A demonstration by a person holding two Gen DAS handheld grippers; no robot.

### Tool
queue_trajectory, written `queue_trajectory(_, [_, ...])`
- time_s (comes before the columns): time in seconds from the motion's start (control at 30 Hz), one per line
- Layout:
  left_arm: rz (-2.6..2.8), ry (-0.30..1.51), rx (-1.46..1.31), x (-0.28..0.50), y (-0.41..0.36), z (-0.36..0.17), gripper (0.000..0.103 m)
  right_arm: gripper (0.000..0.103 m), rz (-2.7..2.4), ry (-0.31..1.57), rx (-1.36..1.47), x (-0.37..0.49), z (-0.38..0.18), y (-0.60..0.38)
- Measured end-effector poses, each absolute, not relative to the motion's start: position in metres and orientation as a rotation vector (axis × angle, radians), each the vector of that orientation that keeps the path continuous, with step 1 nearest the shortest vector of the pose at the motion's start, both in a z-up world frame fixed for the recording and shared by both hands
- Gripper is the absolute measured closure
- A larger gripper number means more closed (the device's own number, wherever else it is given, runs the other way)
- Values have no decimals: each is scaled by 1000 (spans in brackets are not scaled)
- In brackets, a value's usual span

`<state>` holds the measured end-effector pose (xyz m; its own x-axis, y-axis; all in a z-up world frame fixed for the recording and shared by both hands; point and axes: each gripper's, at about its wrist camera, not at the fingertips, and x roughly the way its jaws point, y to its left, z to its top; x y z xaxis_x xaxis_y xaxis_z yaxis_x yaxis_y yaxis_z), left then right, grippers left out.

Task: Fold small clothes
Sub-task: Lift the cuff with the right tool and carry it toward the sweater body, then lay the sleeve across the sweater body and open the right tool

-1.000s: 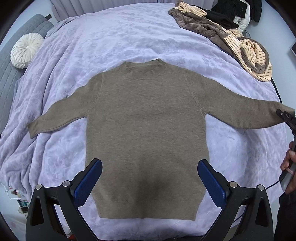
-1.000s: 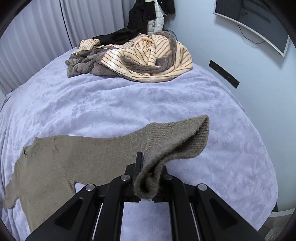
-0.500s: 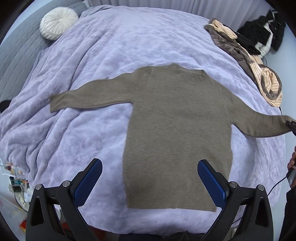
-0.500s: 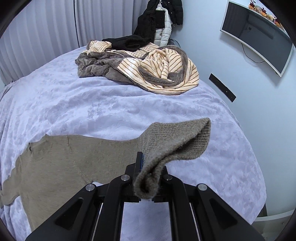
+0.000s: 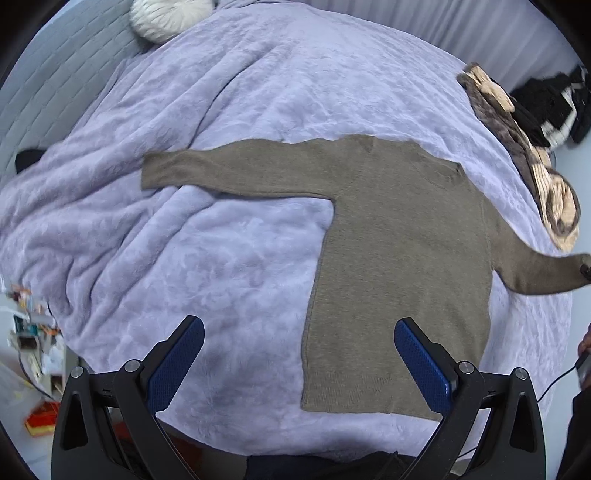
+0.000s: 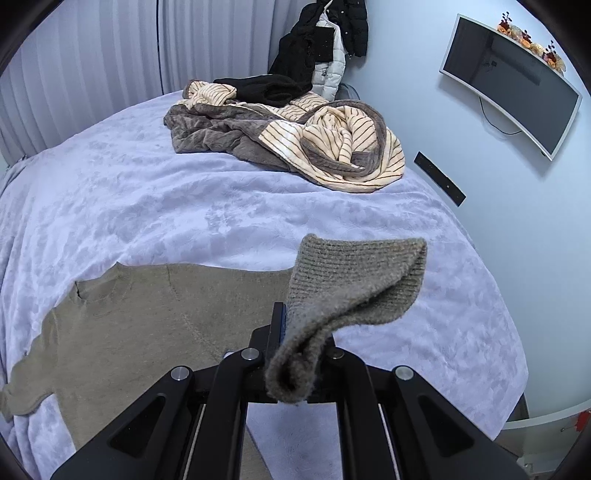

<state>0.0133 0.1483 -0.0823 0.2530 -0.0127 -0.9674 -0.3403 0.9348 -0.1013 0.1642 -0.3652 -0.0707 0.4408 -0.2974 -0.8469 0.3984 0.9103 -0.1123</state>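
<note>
A taupe knit sweater (image 5: 402, 251) lies flat, front down or up I cannot tell, on a lavender bedspread (image 5: 221, 258), its left sleeve (image 5: 229, 173) stretched out to the left. My left gripper (image 5: 299, 354) is open and empty, above the bed's near edge, left of the sweater's hem. My right gripper (image 6: 295, 339) is shut on the cuff of the right sleeve (image 6: 354, 284) and holds it lifted above the bed; the sweater body (image 6: 147, 325) lies to its left.
A heap of striped cream and brown clothes (image 6: 295, 140) lies at the bed's far corner, with a black garment (image 6: 266, 86) behind. A round white cushion (image 5: 170, 14) sits at the headboard. A wall screen (image 6: 509, 85) hangs right. Clutter (image 5: 33, 354) lies on the floor, left.
My left gripper has swung left, so the sweater now sits to the right of its open fingers. My right gripper has lifted the held cuff slightly and moved toward the sweater body.
</note>
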Motion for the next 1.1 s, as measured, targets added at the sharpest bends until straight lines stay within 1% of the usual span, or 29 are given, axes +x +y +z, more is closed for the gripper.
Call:
queue_trajectory(0.17, [277, 1321, -437, 4, 163, -93, 0, 96, -372, 1034, 95, 168, -71, -342])
queue_trajectory(0.63, [364, 1314, -428, -3, 191, -98, 0, 96, -193, 1027, 11, 191, -69, -242])
queue_trajectory(0.9, [331, 1292, -397, 5, 195, -98, 0, 96, -178, 1045, -1, 194, -71, -207])
queue_trajectory(1.1, [304, 1313, -410, 7, 200, -107, 0, 96, -170, 1065, -29, 196, -73, -186])
